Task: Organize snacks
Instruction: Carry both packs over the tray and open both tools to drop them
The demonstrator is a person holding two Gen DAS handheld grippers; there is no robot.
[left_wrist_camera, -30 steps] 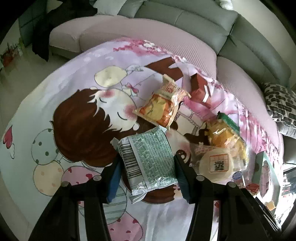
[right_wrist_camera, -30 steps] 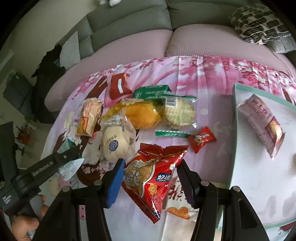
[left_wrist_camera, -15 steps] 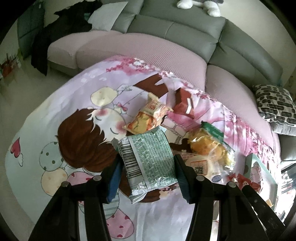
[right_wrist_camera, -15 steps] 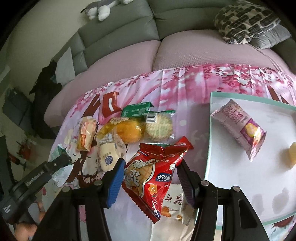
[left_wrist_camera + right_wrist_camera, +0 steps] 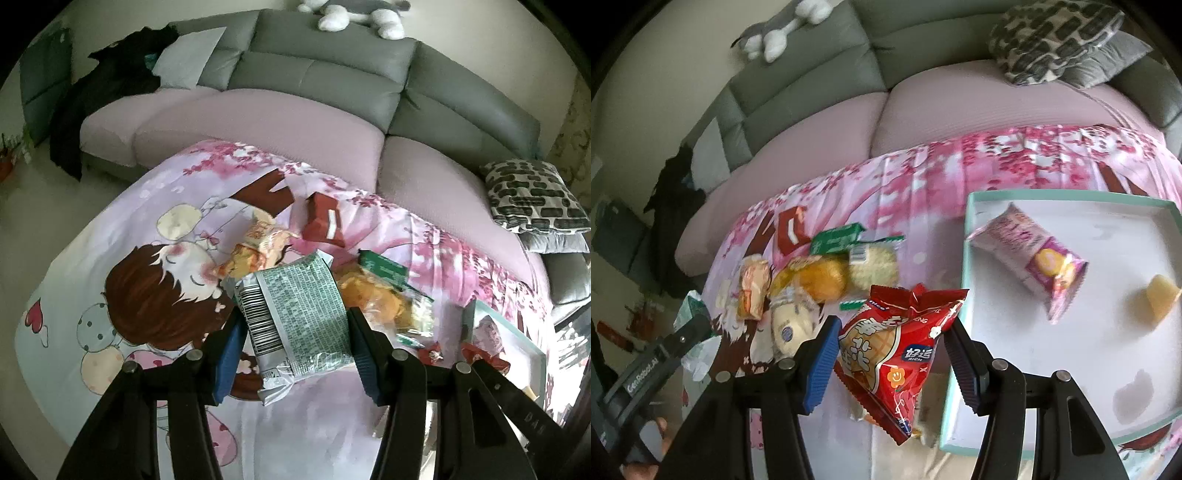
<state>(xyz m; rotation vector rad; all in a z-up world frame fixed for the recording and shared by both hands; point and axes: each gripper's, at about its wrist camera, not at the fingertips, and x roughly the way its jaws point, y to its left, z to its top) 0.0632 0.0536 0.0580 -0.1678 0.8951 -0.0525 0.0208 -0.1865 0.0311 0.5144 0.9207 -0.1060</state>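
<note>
A: What does the left gripper (image 5: 293, 341) hold?

B: Its blue pads are clamped on a green-printed packet (image 5: 295, 317), barcode side up, lifted above the cartoon-print cloth (image 5: 122, 236). The packet's crimped end hangs toward the near side.

A: And the right gripper (image 5: 892, 363)?

B: Clamped on a red snack bag (image 5: 897, 354), held upright between the pads, just left of the tray (image 5: 964, 258).

A: What is in the tray?

B: A pink-and-purple packet (image 5: 1030, 254) lies tilted near its far left corner, and a small yellow piece (image 5: 1161, 301) sits toward the right side. The tray has a pale green rim and a white floor.

A: Where are the other snacks?

B: In a loose pile on the cloth, left of the tray: a dark red packet (image 5: 790, 230) farthest, a green wrapper (image 5: 836, 238) beside it, a round pale cracker pack (image 5: 873, 264), an orange bun in clear wrap (image 5: 820, 280), an orange-and-white packet (image 5: 751, 291) at the left, and a white round bun (image 5: 792, 326) nearest.

A: Anything behind?

B: A grey sofa (image 5: 332, 74) with pink seat covers, a patterned cushion (image 5: 532, 195) at the right, and a soft toy (image 5: 354, 14) on its back.
</note>
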